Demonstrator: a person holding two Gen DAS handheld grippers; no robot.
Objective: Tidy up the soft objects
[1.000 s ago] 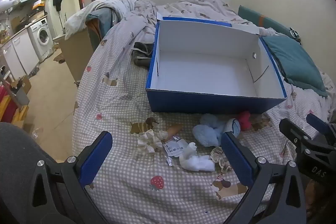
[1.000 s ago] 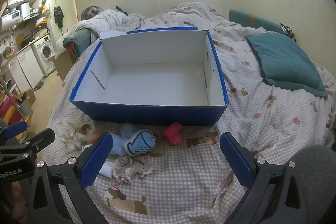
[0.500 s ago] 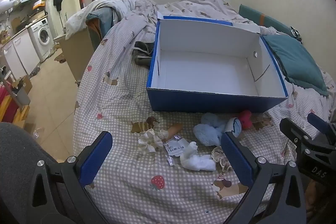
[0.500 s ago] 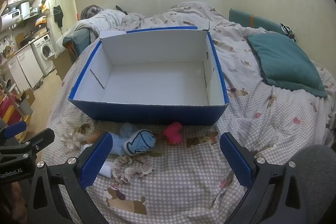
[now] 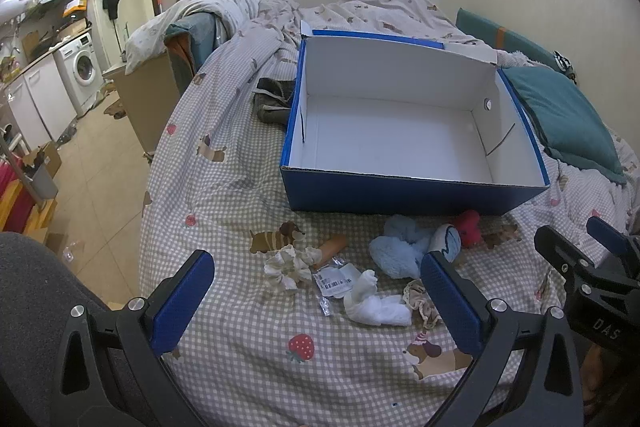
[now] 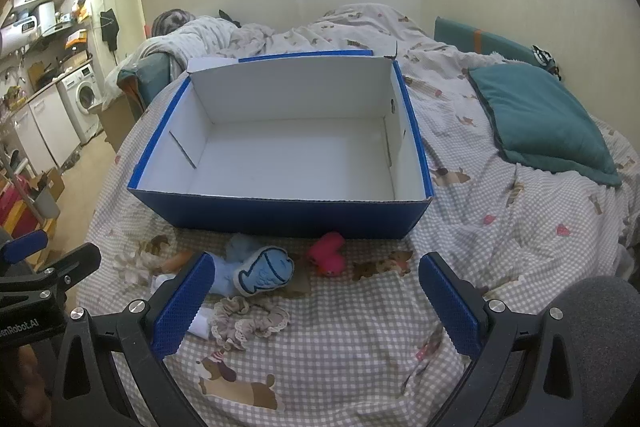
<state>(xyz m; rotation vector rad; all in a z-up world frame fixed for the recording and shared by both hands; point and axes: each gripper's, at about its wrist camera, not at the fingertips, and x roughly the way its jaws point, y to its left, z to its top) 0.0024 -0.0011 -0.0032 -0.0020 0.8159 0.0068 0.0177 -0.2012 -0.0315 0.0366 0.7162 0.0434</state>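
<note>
An empty blue box (image 5: pixel 400 191) (image 6: pixel 280 219) with white inside stands on the checked bed. In front of it lie soft items: a cream scrunchie (image 5: pixel 286 267), a white sock (image 5: pixel 374 303), a fluffy light-blue piece (image 5: pixel 400 251), a blue fish toy (image 6: pixel 264 271), a pink plush (image 6: pixel 328 259) (image 5: pixel 469 227), a beige scrunchie (image 6: pixel 248 321). My left gripper (image 5: pixel 320 299) hovers open above the cream scrunchie and sock. My right gripper (image 6: pixel 316 301) hangs open over the fish toy and pink plush. Neither holds anything.
A teal pillow (image 5: pixel 560 123) (image 6: pixel 540 123) lies right of the box. A dark garment (image 5: pixel 274 99) sits at the box's left side. A small plastic packet (image 5: pixel 332 281) lies among the items. The bed's left edge drops to the tiled floor (image 5: pixel 92 187).
Both views have crept slightly forward toward the box. The items on the bed have not moved and both grippers stay open.
</note>
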